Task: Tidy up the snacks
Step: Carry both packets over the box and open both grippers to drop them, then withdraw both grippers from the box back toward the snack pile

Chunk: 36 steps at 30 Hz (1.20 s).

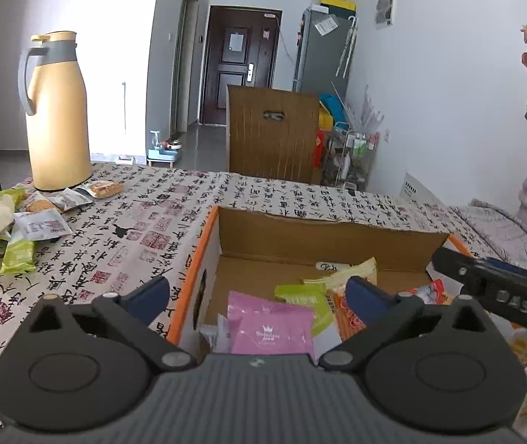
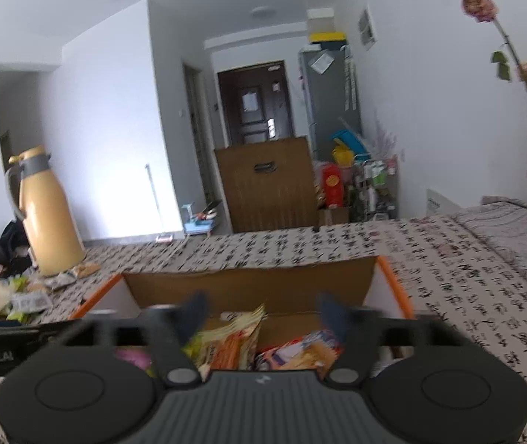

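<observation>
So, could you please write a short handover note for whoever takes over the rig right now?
Left tongs: open, holding nothing, over the left part of the cardboard box.
Right tongs: open, holding nothing, over the same box; that view is blurred.
Done: several snacks lie in the box, among them a pink packet, a green packet and an orange packet.
Left: loose snack packets lie on the tablecloth to the left, near the yellow thermos jug. They need moving into the box.
</observation>
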Available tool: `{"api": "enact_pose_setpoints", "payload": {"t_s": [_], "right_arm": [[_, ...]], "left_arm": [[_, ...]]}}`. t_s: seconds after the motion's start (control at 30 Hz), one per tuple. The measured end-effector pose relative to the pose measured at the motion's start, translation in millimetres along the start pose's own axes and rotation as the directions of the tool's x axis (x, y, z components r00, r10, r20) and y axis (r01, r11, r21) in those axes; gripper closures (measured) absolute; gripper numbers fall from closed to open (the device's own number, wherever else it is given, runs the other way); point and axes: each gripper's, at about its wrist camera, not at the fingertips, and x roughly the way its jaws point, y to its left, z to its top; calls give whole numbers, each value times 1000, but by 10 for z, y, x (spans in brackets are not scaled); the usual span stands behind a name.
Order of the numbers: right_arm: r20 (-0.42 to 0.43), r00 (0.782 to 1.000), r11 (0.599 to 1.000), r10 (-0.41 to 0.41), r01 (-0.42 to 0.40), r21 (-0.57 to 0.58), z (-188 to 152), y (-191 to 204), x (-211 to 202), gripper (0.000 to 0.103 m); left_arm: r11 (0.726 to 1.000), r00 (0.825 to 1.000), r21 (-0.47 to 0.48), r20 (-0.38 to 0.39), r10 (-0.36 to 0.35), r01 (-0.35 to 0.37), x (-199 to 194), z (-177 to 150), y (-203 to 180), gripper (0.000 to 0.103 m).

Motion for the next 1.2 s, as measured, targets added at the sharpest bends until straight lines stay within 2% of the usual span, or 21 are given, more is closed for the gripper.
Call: {"api": "enact_pose_setpoints", "payload": {"t_s": [0.03, 0.1, 0.47, 0.9, 1.2], "right_arm": [[7, 1000, 1000, -6, 6, 6, 5, -17, -19, 8], [17, 1000, 1000, -15, 15, 21, 26, -51, -51, 0], [24, 999, 999, -30, 30, 13, 41, -36, -96, 0], [47, 997, 996, -61, 64, -59, 160, 62, -428, 0], [31, 996, 993, -83, 85, -83, 73, -21, -737, 0]], "left_arm": [[1000, 1000, -4, -3, -1, 1, 0, 4, 4, 0], [1000, 1000, -10, -4, 0, 0, 2, 3, 11, 0], [1000, 1000, -17, -1, 2, -2, -35, 13, 14, 0], [1000, 999, -22, 32, 9, -8, -324, 111, 8, 0], [1000, 1000, -6, 19, 3, -3, -564, -4, 43, 0]]}}
